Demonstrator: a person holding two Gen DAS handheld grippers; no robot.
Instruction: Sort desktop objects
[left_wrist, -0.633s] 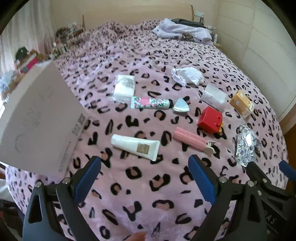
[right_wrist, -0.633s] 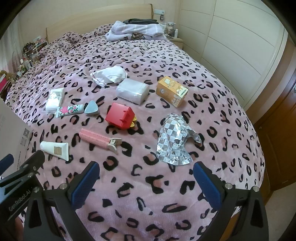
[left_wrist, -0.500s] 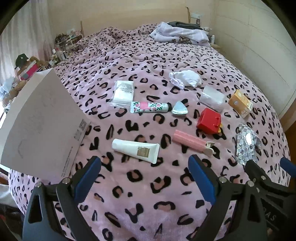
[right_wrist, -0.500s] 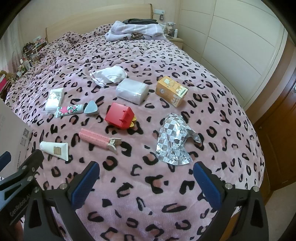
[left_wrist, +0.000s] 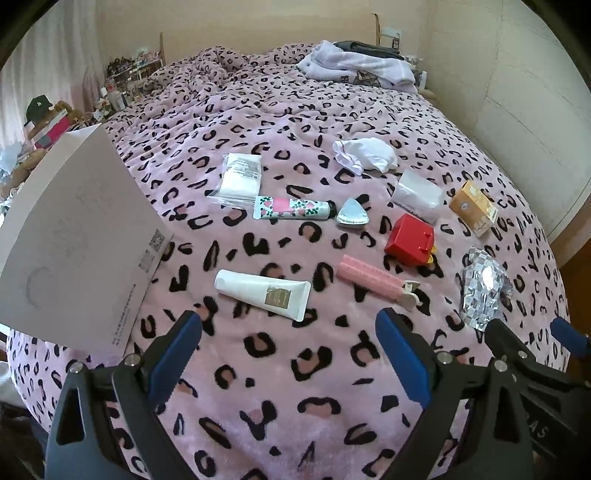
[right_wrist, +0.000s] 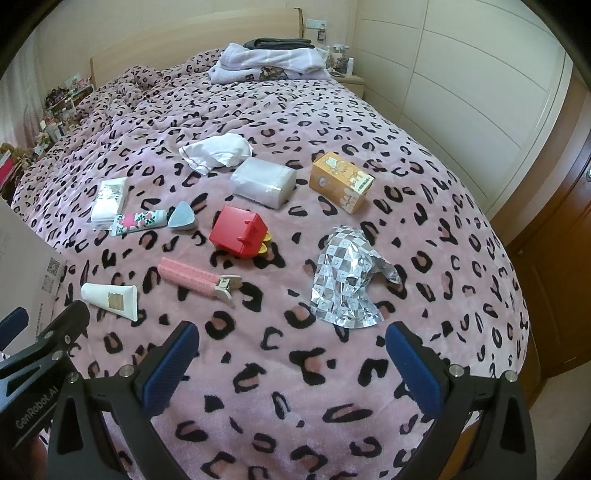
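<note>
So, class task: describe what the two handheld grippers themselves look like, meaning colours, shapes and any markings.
Both look alike: the left gripper and the right gripper have black angular frames with silver screws or bolts, and two fingers faced with textured blue pads. White lettering reading "GenRobot.AI" runs along the side of the left one, seen from the right wrist view. No cables or sleeves show.

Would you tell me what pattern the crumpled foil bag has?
The foil bag has a silver checkerboard pattern, clearest in the right wrist view.
</note>
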